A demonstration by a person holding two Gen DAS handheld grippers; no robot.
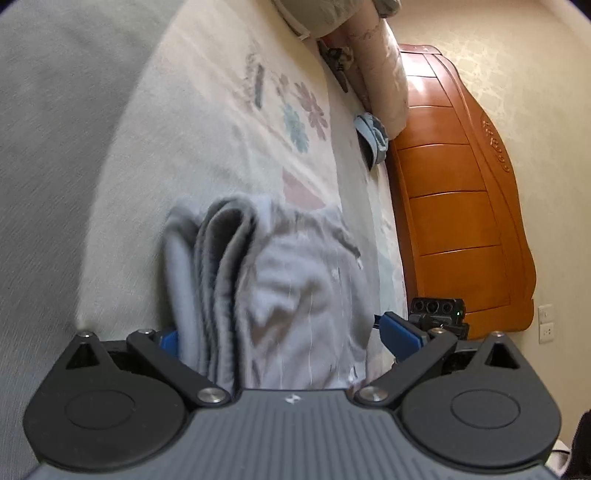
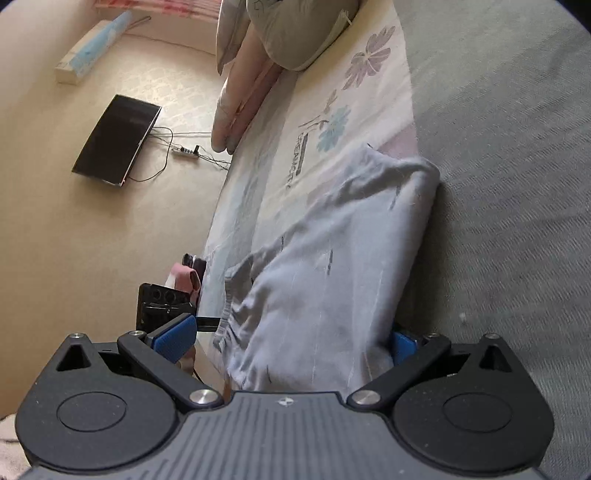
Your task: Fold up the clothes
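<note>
A folded pale grey-blue garment (image 1: 280,280) lies on the cream flower-print sheet (image 1: 207,122), several layers showing at its left edge. My left gripper (image 1: 284,332) is open and straddles the garment's near end. Its left blue pad is half hidden behind the cloth, and its right pad (image 1: 400,334) stands clear of it. In the right wrist view the same garment (image 2: 332,258) fills the open right gripper (image 2: 291,339). The right pad (image 2: 402,347) touches the cloth, while the left pad (image 2: 177,336) is apart from it.
A grey blanket (image 2: 517,184) borders the sheet (image 2: 280,155). Rolled bedding and pillows (image 2: 295,33) sit at the far end. An orange wooden headboard (image 1: 458,206), a blue cloth bundle (image 1: 373,136), a wall screen (image 2: 118,140) and a power strip (image 2: 186,150) are in view.
</note>
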